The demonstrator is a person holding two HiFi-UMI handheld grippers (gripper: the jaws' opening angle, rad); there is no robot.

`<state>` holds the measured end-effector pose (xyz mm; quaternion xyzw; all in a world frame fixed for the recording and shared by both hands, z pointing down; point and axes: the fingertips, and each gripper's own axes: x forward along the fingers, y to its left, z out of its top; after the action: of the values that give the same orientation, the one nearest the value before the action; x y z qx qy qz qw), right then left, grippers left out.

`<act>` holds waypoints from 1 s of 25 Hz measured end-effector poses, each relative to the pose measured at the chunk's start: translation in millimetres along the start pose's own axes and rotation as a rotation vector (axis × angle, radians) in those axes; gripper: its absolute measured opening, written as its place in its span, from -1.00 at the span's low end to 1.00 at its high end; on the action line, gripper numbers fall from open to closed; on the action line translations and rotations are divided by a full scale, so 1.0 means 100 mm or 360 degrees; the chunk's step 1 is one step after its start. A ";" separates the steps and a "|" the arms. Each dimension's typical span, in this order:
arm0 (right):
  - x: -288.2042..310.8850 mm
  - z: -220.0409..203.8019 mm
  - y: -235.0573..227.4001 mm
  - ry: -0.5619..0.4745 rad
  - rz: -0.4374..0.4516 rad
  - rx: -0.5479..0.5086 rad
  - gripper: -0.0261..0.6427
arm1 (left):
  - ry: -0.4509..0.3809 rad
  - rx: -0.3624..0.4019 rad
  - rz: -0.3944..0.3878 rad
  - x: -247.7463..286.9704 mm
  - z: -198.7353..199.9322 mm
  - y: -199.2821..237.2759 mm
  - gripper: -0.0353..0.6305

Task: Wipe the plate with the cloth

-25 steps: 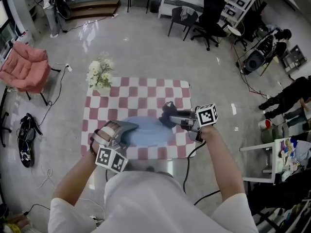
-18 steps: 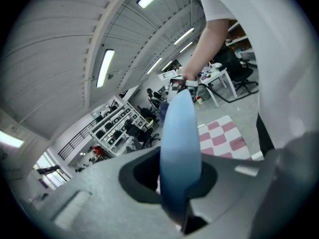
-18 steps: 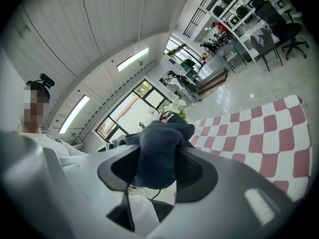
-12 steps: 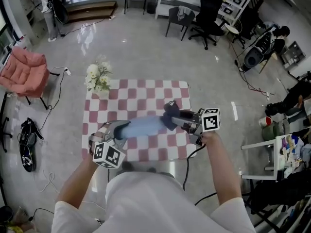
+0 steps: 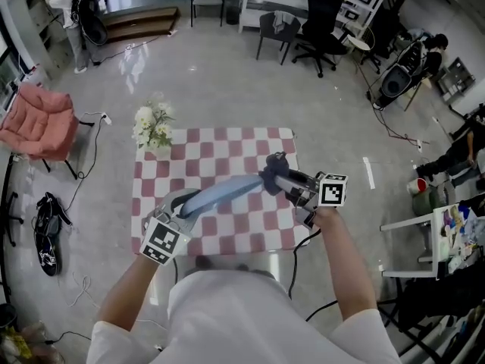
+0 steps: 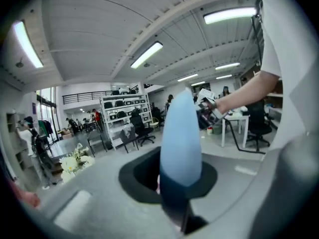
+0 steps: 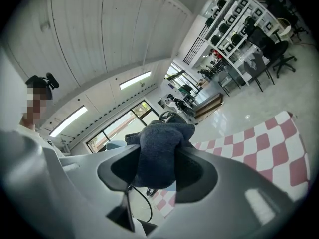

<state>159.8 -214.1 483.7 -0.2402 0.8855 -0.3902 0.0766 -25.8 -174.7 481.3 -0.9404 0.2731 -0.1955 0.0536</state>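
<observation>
Plate (image 5: pixel 220 193), pale blue, is off the table (image 5: pixel 227 146). In head view it's held tilted across mid-frame, running from lower left up to right of centre. L gripper (image 5: pixel 180 208) is clamped on its lower-left rim. L gripper view shows the plate edge-on, pinched btwn the jaws at frame centre. R gripper (image 5: pixel 286 182) is clenched on the cloth (image 5: pixel 271 174), a dark bunched wad, w/ the jaws squeezing it from both sides in R gripper view. Cloth sits at the plate's upper-right end, touching or v. near it; can't tell which.

Handling, my read: plate looks rigid and smooth, prob. glazed or plastic, so slippery in a two-jaw pinch and breakable if ceramic. Held by one rim only, it acts as a long lever, so wiping pressure at the far end will try to twist it out of the jaws. Best hold = deep on the rim, w/ light strokes run toward the held end. Cloth is soft and thick and compresses easily. Gripping it mid-bunch, w/ a good wad sticking out past the jaw tips, keeps hard jaws off the plate. Flowers (image 5: pixel 151 126) stand at the table's upper-left corner, well apart.
</observation>
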 end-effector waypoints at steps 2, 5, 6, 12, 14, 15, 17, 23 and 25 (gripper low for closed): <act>-0.01 -0.03 -0.03 -0.0016 -0.0029 0.0010 -0.32 | -0.0019 -0.0043 0.0001 -0.04 0.02 0.01 -0.74; -0.02 -0.10 -0.09 -0.0023 -0.0083 0.0013 -0.32 | -0.0045 -0.0105 -0.0001 -0.10 0.03 0.03 -0.74; -0.02 -0.13 -0.12 -0.0020 -0.0103 0.0011 -0.32 | -0.0050 -0.0119 -0.0003 -0.11 0.03 0.04 -0.74; -0.03 -0.22 -0.20 0.0000 -0.0191 -0.0016 -0.32 | -0.0022 -0.0141 -0.0002 -0.12 -0.08 0.08 -0.74; -0.03 -0.22 -0.21 -0.0003 -0.0210 -0.0016 -0.32 | -0.0014 -0.0162 0.0000 -0.14 -0.12 0.12 -0.74; -0.04 -0.22 -0.21 -0.0007 -0.0221 -0.0015 -0.32 | -0.0011 -0.0173 -0.0001 -0.14 -0.14 0.14 -0.74; -0.05 -0.21 -0.23 -0.0020 -0.0245 -0.0012 -0.32 | -0.0004 -0.0194 -0.0003 -0.14 -0.18 0.18 -0.74; -0.01 -0.31 -0.26 -0.0039 -0.0318 0.0012 -0.32 | 0.0046 -0.0320 -0.0036 -0.15 -0.36 0.29 -0.74; 0.01 -0.33 -0.27 -0.0034 -0.0343 0.0007 -0.32 | 0.0050 -0.0370 -0.0055 -0.12 -0.42 0.34 -0.74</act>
<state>157.8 -208.7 526.2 -0.3381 0.8528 -0.3956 0.0443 -68.5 -196.5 508.7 -0.9417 0.2784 -0.1780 -0.0636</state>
